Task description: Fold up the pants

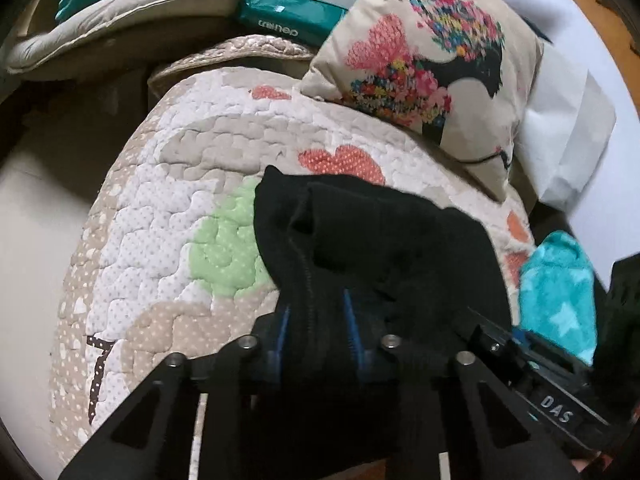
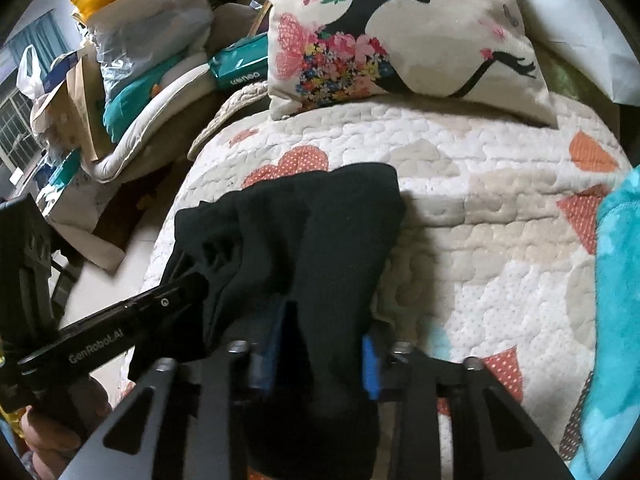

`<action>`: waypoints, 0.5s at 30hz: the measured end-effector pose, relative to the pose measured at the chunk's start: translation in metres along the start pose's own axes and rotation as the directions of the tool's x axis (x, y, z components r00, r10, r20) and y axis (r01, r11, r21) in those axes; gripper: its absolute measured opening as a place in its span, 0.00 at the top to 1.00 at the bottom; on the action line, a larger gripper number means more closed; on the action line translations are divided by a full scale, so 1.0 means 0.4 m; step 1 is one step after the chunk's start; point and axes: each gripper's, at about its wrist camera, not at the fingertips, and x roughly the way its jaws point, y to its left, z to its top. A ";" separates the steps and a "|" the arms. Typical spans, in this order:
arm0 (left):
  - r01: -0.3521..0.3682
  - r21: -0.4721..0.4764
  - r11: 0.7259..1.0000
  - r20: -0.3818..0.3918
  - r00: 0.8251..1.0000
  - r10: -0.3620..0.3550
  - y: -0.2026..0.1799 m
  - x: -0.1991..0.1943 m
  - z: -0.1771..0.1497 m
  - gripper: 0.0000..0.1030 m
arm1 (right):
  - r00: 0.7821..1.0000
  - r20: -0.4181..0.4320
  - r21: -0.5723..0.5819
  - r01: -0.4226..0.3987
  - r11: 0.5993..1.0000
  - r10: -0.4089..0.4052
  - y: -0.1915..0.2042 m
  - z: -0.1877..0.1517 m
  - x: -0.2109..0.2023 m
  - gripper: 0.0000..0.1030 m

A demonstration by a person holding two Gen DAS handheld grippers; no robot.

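The black pants (image 1: 372,248) lie bunched on a quilted bed cover (image 1: 168,208). My left gripper (image 1: 316,332) is shut on a fold of the black fabric, which drapes over its blue pads. My right gripper (image 2: 320,344) is shut on another part of the pants (image 2: 312,232), with cloth bulging between its fingers. The two grippers are close together: the right one shows at the lower right of the left wrist view (image 1: 532,368), and the left one shows at the lower left of the right wrist view (image 2: 120,320).
A floral pillow (image 1: 432,60) and a white pillow (image 1: 568,136) lie at the head of the bed. A turquoise star blanket (image 1: 556,292) lies to the right. Cushions, bags and a teal packet (image 2: 240,68) are piled left of the bed, beside the floor (image 1: 36,240).
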 end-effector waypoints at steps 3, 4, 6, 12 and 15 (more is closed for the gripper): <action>0.014 -0.004 1.000 0.015 1.000 -0.013 -0.001 -0.008 0.008 0.79 | 1.000 0.014 0.003 0.003 1.000 -0.003 -0.004 0.007 -0.005 0.75; 0.008 0.003 1.000 0.018 1.000 -0.008 -0.005 -0.008 0.008 0.79 | 1.000 0.018 -0.001 0.006 1.000 -0.006 -0.003 0.008 -0.007 0.75; -0.019 0.006 1.000 0.015 1.000 0.019 -0.006 0.001 0.006 0.77 | 1.000 0.021 -0.005 0.015 1.000 -0.015 -0.004 0.009 -0.006 0.75; -0.033 -0.195 0.980 -0.003 0.999 0.033 0.099 0.002 0.021 0.46 | 0.996 0.042 0.054 0.077 0.996 -0.080 -0.058 0.001 -0.012 0.43; 0.029 -0.324 0.946 -0.006 0.999 -0.032 0.168 0.002 0.025 0.46 | 0.994 0.044 0.079 0.092 0.993 -0.096 -0.088 -0.009 -0.024 0.41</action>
